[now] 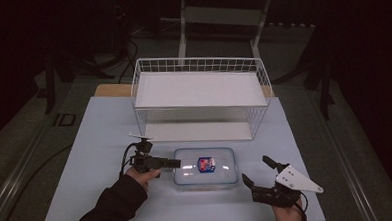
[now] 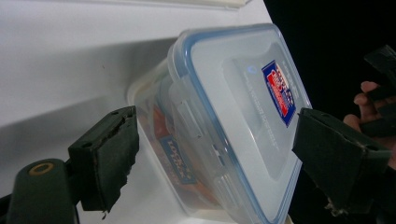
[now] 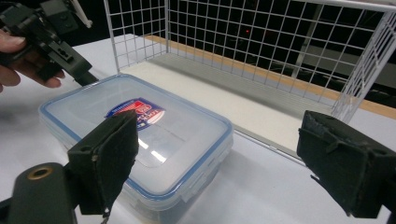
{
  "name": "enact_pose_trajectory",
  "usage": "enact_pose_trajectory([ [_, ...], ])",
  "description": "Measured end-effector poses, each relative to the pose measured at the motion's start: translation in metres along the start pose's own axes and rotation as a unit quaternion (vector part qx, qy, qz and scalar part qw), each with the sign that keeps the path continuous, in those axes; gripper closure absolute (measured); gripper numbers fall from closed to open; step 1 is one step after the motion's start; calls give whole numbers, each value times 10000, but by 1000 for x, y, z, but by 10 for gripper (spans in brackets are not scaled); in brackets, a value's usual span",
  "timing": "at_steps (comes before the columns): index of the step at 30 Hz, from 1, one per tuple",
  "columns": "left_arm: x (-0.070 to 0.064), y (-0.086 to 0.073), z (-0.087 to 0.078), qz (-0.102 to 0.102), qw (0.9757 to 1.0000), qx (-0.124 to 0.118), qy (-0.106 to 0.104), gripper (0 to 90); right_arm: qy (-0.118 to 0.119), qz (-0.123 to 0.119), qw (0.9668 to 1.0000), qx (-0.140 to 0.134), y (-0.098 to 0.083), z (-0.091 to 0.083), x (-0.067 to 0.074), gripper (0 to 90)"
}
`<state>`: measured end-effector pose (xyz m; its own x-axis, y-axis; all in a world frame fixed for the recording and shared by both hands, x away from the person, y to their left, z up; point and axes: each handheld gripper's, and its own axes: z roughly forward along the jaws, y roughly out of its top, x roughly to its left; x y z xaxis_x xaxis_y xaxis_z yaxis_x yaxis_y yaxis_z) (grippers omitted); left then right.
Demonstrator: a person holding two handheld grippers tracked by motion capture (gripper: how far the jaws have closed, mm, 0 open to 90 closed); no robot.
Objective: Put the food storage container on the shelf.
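A clear lidded plastic container (image 1: 205, 166) with a blue seal and a red-and-blue label lies flat on the table in front of the wire rack. My left gripper (image 1: 177, 163) is level at the container's left end, open. In the left gripper view the container (image 2: 233, 121) fills the gap ahead of the two spread pads, its side latch facing me, and neither pad presses on it. My right gripper (image 1: 255, 169) stands open just off the container's right front corner. In the right gripper view the container (image 3: 140, 135) lies ahead, with the left gripper (image 3: 83, 74) at its far end.
A white wire rack (image 1: 200, 64) with a white shelf board and a lower board stands behind the container, its open side toward me; its mesh (image 3: 233, 37) rises close behind the box. The pale table cover (image 1: 100, 144) has bare room at left and front.
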<state>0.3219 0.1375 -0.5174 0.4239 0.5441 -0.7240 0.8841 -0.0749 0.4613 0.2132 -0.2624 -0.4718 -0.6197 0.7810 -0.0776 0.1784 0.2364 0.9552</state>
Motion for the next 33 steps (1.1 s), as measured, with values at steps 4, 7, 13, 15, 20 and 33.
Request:
enact_pose_trajectory([
  [4, 3, -1, 4, -159, 9998, 93, -48, 283, 113, 24, 9999, 78, -1, 4, 0, 116],
  [7, 7, -2, 5, -263, 9994, 148, -177, 332, 218, -6, 9997, 104, -1, 5, 0, 115],
  [13, 16, -5, 7, -457, 9971, 246, -554, 413, 284, -90, 9994, 182, -1, 8, 0, 114],
  [15, 16, -5, 4, -428, 9971, 210, -595, 480, 381, -112, 9986, 342, -1, 12, 1, 114],
  [20, 16, -5, 3, -406, 9970, 222, -618, 505, 776, 245, 9946, 652, -5, 22, -4, 114],
  [33, 0, -13, -4, 326, 9976, 171, -584, 551, 1412, 1789, 9649, 1304, -17, 52, -41, 177],
])
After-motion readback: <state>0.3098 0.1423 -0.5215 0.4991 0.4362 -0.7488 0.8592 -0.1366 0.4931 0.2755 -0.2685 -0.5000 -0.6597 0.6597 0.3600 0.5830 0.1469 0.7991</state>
